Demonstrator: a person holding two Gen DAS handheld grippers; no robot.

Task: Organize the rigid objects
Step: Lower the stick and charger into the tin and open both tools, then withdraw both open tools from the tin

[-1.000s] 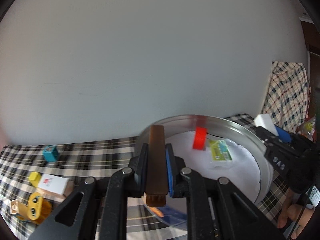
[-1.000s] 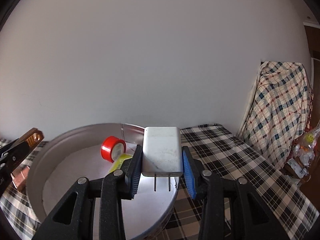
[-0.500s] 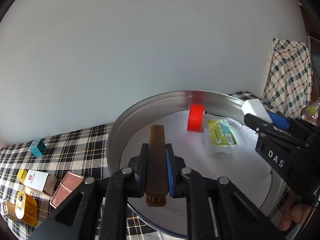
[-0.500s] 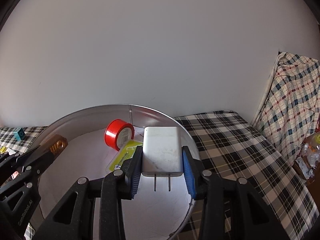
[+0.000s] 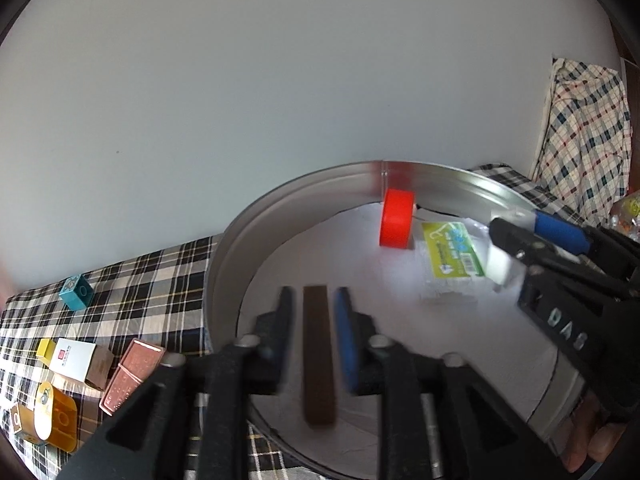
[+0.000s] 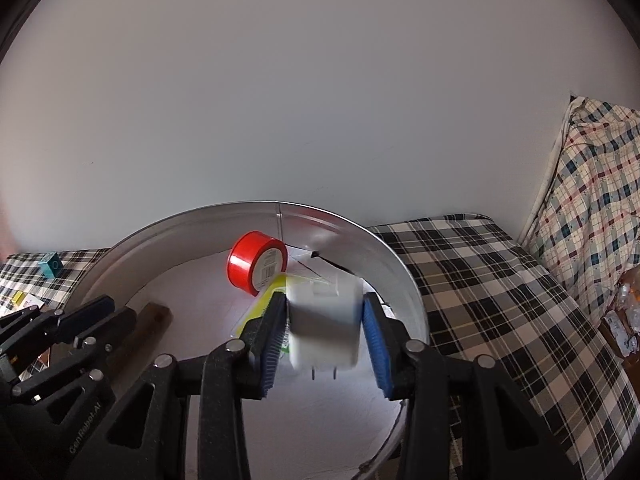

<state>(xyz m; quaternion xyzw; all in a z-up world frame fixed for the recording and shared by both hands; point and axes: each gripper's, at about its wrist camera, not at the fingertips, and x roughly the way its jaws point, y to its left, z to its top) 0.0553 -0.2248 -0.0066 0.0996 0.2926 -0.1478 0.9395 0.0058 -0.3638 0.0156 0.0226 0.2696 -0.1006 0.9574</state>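
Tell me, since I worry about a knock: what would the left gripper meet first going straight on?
Likely the pan's white floor, past the brown bar between the left gripper's just-opened jaws; depth is unclear.

Both wrist fisheyes looking forward and slightly downward, close over a round metal pan (image 5: 224,256) (image 6: 404,280) against a white wall; sharing the red tape roll (image 5: 396,218) (image 6: 256,262), with each view catching the opposite gripper at its edge.

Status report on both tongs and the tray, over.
Both tongs, left and right, just opened. Brown bar and white charger dropping loose into tray. Nothing blocking.
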